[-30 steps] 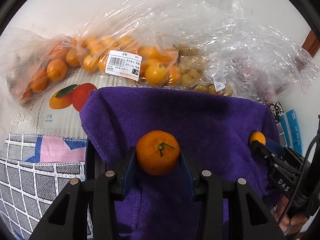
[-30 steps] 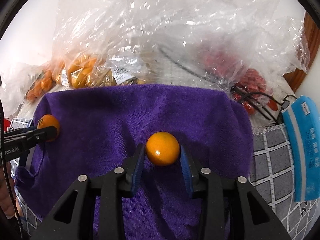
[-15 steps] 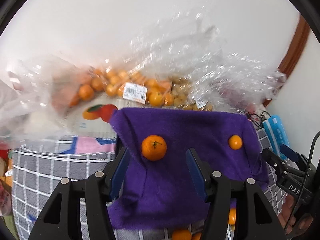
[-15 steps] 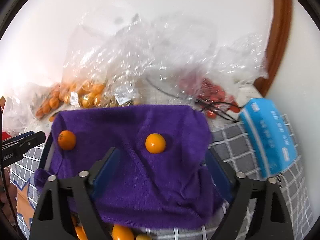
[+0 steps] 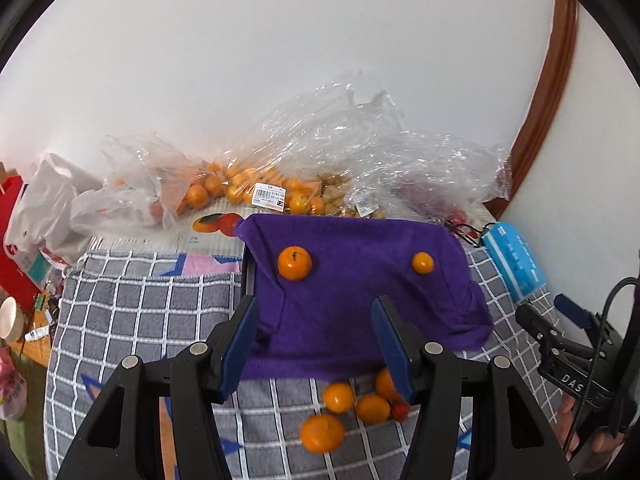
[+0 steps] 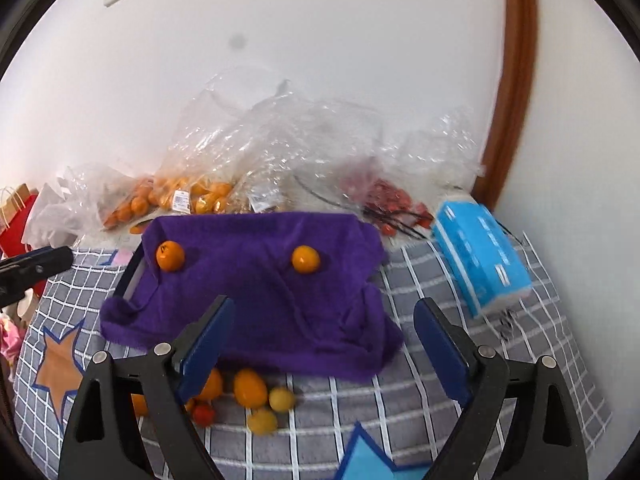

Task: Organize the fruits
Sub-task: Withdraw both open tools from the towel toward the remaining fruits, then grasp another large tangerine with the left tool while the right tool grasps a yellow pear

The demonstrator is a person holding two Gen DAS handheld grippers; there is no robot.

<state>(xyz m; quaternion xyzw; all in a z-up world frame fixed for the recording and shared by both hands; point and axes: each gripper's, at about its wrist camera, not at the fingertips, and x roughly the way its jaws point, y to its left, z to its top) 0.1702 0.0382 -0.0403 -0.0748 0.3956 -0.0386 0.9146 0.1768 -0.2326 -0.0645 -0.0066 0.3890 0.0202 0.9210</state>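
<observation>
Two glossy orange tangerines [image 5: 295,263] rest on purple towel [image 5: 360,304]; both grippers' jaws apart, empty

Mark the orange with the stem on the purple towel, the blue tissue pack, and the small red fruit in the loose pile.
Stemmed orange [image 5: 295,263]: left wrist view, centre of its skin.
Blue tissue pack [image 6: 482,249]: right wrist view, top face.
Small red fruit [image 6: 204,413]: right wrist view, its middle.

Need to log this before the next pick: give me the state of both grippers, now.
Left gripper: open, holding nothing; the stemmed orange lies on the purple towel.
Right gripper: open wide, holding nothing; the smooth orange lies on the towel.
</observation>
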